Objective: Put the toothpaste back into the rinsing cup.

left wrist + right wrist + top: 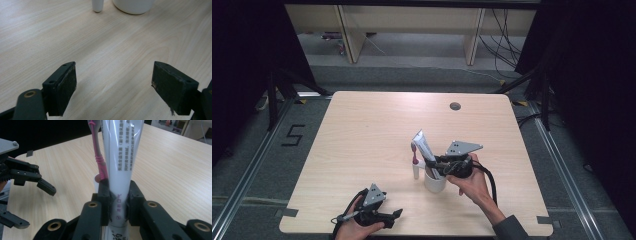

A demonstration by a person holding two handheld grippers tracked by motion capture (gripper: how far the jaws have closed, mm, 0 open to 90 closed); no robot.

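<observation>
Toothpaste tube, white with printed lettering, stands pinched between the two black jaws of the right gripper, which press narrow against both of its sides. In the high view the right gripper sits just above a white cup, and the tube rises tilted from the cup toward eleven o'clock, its lower end inside the rim. How far down it reaches inside cannot be told.

Just beside the tube, touching or nearly so, a pink toothbrush runs upward along its left edge in the right gripper view. In the high view the toothbrush stands with its white handle end on the table at nine o'clock of the cup, outside it.

The left gripper has its jaws spread wide with bare wood between them; it holds nothing. It rests low over the table's near edge, at about seven o'clock of the cup and well apart from it.

Count: one cup, one tube, one toothbrush, two grippers. A round cable hole lies at twelve o'clock, near the far edge.
</observation>
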